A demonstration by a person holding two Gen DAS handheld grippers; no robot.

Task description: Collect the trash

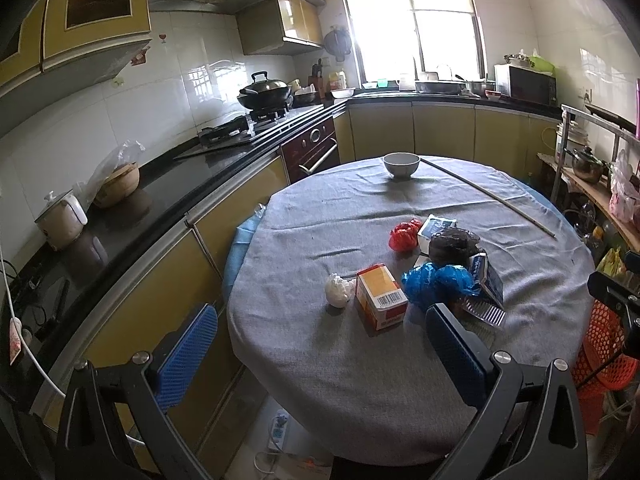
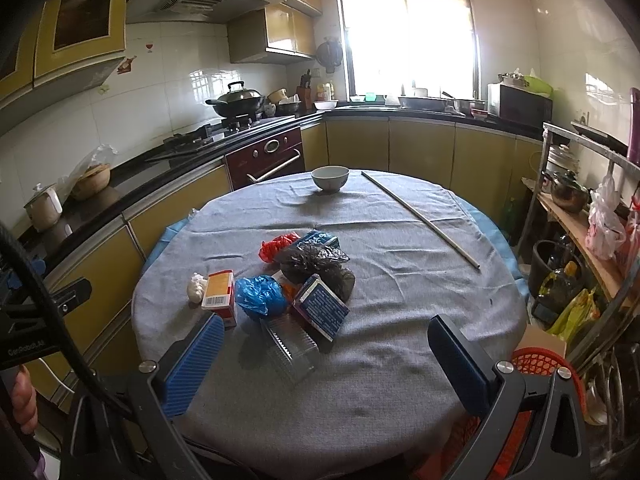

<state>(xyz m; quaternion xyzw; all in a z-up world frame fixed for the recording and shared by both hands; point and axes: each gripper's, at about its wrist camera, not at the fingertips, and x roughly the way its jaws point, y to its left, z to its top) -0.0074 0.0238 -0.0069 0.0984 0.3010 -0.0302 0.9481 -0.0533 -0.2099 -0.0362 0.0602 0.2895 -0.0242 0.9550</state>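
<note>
A pile of trash lies on the round grey-clothed table (image 1: 360, 360): an orange carton (image 1: 380, 295), a white paper wad (image 1: 337, 290), a blue plastic bag (image 1: 438, 282), a red bag (image 1: 405, 235), a dark bag (image 1: 452, 245), blue-white cartons (image 1: 487, 276) and a clear ribbed plastic tray (image 2: 290, 346). The same pile shows in the right wrist view, with the orange carton (image 2: 219, 292) and blue bag (image 2: 259, 294). My left gripper (image 1: 320, 352) is open and empty above the near table edge. My right gripper (image 2: 320, 360) is open and empty, just short of the clear tray.
A white bowl (image 1: 401, 164) and a long thin stick (image 1: 488, 196) lie at the table's far side. A red mesh basket (image 1: 604, 344) stands at the table's right, also in the right wrist view (image 2: 540, 360). Kitchen counter (image 1: 140, 216) runs along the left; a shelf rack (image 2: 580, 208) stands right.
</note>
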